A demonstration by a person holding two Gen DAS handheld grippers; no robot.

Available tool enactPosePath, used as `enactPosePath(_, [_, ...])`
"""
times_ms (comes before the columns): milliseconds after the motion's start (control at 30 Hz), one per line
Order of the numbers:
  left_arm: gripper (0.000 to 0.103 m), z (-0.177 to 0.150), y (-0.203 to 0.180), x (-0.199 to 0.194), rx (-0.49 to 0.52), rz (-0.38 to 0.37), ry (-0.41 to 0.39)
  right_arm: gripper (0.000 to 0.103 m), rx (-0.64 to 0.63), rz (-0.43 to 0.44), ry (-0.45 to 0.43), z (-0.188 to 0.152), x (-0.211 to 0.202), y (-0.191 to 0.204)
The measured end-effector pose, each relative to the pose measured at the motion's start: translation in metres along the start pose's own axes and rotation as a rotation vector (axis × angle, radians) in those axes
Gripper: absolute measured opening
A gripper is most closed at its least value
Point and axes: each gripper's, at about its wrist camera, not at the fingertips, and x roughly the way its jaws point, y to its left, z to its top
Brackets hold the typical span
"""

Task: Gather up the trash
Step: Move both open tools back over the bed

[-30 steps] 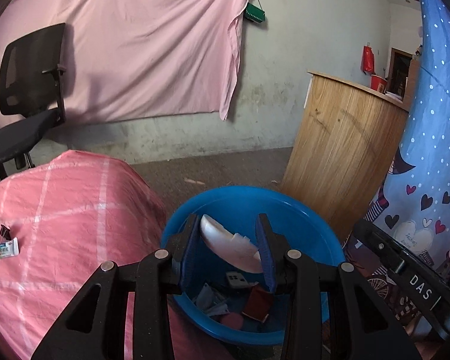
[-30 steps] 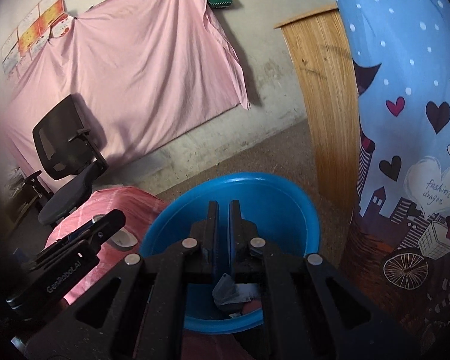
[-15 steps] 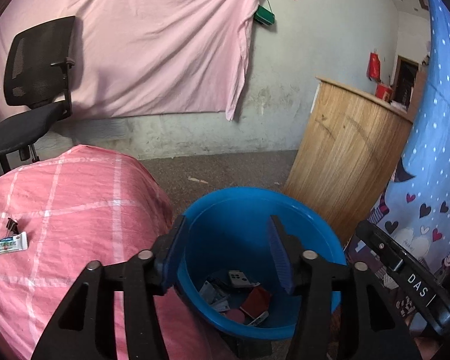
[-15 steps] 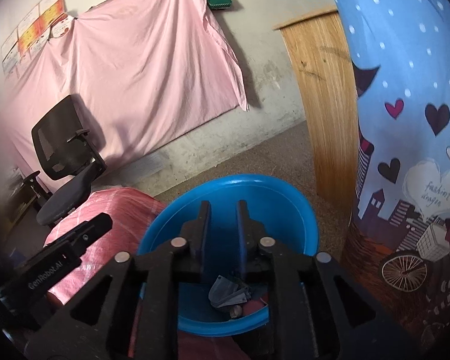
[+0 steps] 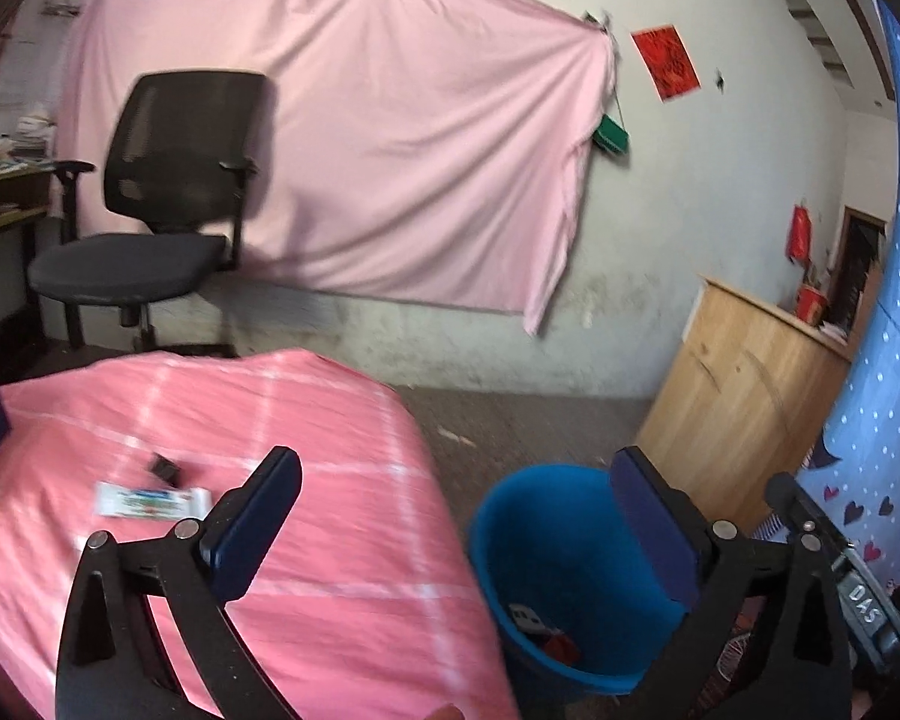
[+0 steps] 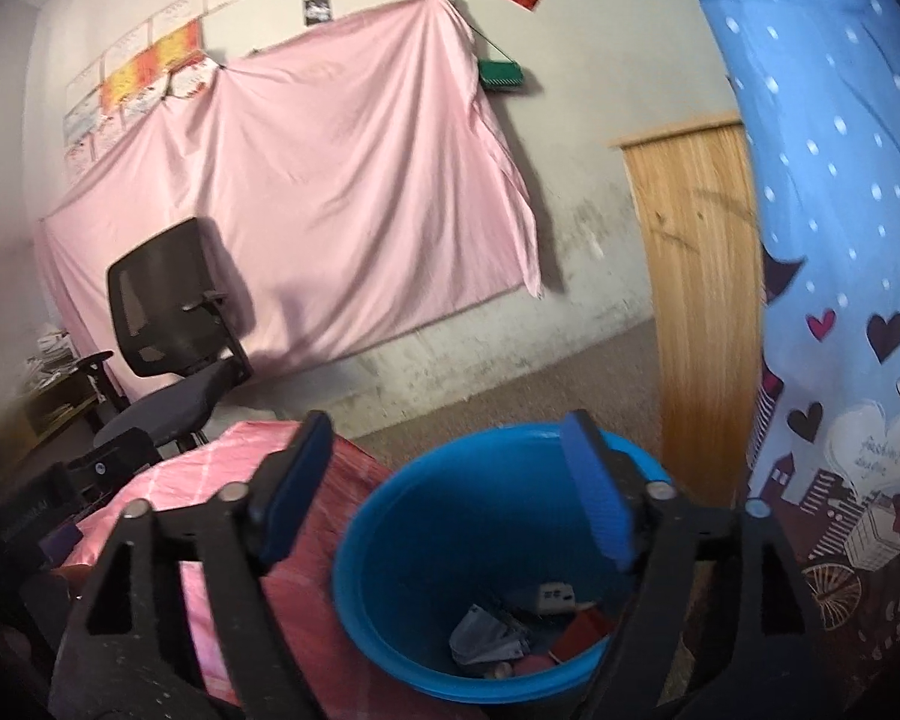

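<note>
The left gripper (image 5: 456, 516) and the right gripper (image 6: 450, 480) are both spreading their jaws, nothing between them. Just below, the blue bin (image 6: 390, 540) stands against the pink-covered table (image 5: 330, 420), scraps already lying in its bottom. Farther out on the cloth lies a flat white packet (image 5: 153, 501), a small black clip (image 5: 165, 468) just beyond it — the packet's long axis runs left to right across the left view. It lies thin on loose cloth, so a low pinch could likely catch a fold — or nudge the clip away.
</note>
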Motion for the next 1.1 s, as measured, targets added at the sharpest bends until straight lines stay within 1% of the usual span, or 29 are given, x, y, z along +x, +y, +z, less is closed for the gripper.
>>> enactPosePath(67, [0.101,0.001,0.011,-0.009,0.007,0.026,-0.019,0.103,-0.015,0.016,-0.022,-0.001,-0.003,0.008])
enactPosePath(233, [0.101,-0.002,0.035,-0.033,0.002,0.090,-0.069,0.103,-0.086,0.064,-0.076,-0.004,-0.009,0.036])
enactPosePath(400, [0.101,-0.002,0.059,-0.058,-0.008,0.159,-0.136,0.103,-0.132,0.110,-0.131,-0.008,-0.016,0.065])
enactPosePath(533, [0.101,-0.003,0.077,-0.077,-0.001,0.214,-0.183,0.103,-0.166,0.144,-0.157,-0.011,-0.018,0.088])
enactPosePath(700, [0.101,-0.007,0.098,-0.096,0.002,0.271,-0.214,0.103,-0.194,0.201,-0.152,-0.017,-0.016,0.115])
enactPosePath(833, [0.101,-0.011,0.113,-0.102,0.007,0.308,-0.208,0.103,-0.216,0.253,-0.134,-0.024,-0.010,0.138])
enactPosePath(967, [0.101,-0.015,0.130,-0.105,0.000,0.328,-0.197,0.103,-0.225,0.283,-0.099,-0.028,-0.001,0.154])
enactPosePath(1100, [0.101,-0.022,0.145,-0.108,0.003,0.362,-0.189,0.103,-0.240,0.300,-0.076,-0.033,0.008,0.172])
